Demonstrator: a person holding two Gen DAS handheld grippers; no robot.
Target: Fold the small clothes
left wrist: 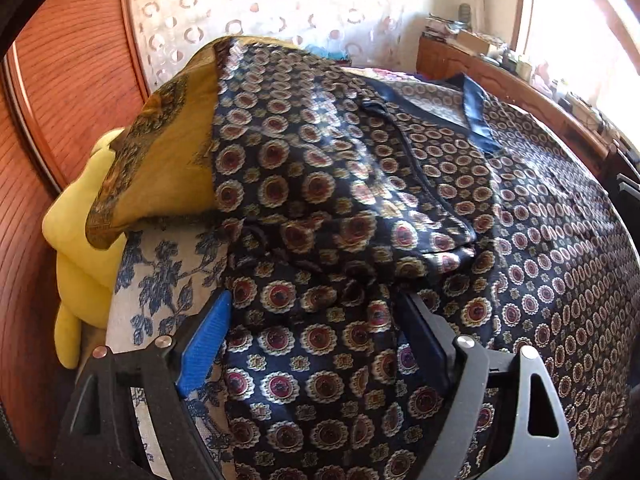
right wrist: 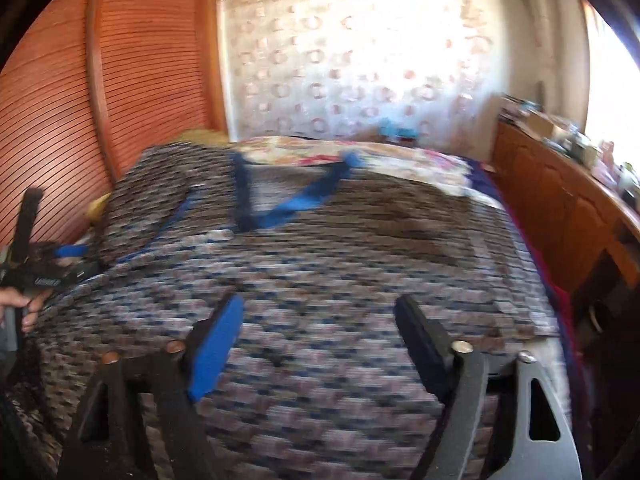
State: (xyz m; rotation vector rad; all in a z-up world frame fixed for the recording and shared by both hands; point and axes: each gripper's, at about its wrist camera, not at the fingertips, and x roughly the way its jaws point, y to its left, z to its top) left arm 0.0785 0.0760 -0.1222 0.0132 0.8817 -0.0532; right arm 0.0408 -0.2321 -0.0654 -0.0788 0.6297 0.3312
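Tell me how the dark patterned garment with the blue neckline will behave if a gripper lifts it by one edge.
The patterned garment already lies in soft folds and bunches, so it will probably droop limply. Its shiny highlights suggest smooth, slippery cloth that could slide from the left gripper, whose jaws stand open over it. It looks thin, likely light.

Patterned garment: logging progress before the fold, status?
Left gripper open, straddling bunched fabric. Right gripper open, empty. Patterned garment spread flat, unfolded. Yellow cloth beside it.

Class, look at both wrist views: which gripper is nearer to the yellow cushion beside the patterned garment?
Left. The left gripper sits at the garment's edge, close to the yellow cushion. The right gripper is over the garment's middle, farther away.
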